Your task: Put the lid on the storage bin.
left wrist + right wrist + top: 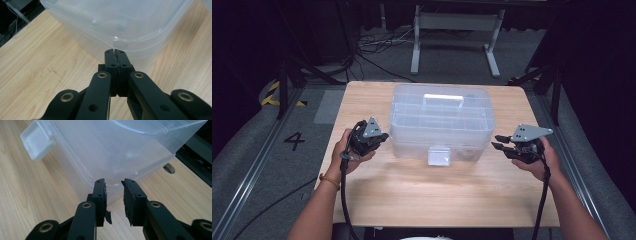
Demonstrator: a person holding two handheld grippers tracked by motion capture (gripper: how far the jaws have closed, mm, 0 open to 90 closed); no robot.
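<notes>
From the high view, a clear plastic storage box (442,120) with its lid on stood in the middle of the wooden tabletop (437,195), toward the far edge. A white handle (443,101) lay flat in the lid, and a clear latch (439,155) hung at the middle of the near wall. The left gripper (379,138) was held just beside the box's near left corner, jaws pointing toward it, and the right gripper (500,142) sat just beside the near right corner, its jaws aimed at the box wall. A hand (346,150) held the left gripper, another hand (542,160) the right, and a black cable trailed from each toward the near edge. A number four marked the grey floor (294,140) left of the tabletop.

In the left gripper view, the left gripper (115,51) had its jaws pressed together with nothing between them, their tips close to the rounded corner of the box (120,22); whether they touched it could not be told. Wood grain of the tabletop (37,72) ran on either side.

In the right gripper view, the right gripper (114,183) stood with its jaws apart, a clear gap between the pads, just short of the lower corner of the box (112,150). The latch (37,140) stuck out at upper left. A round hole (169,168) showed in the tabletop (27,202) beyond the box.
</notes>
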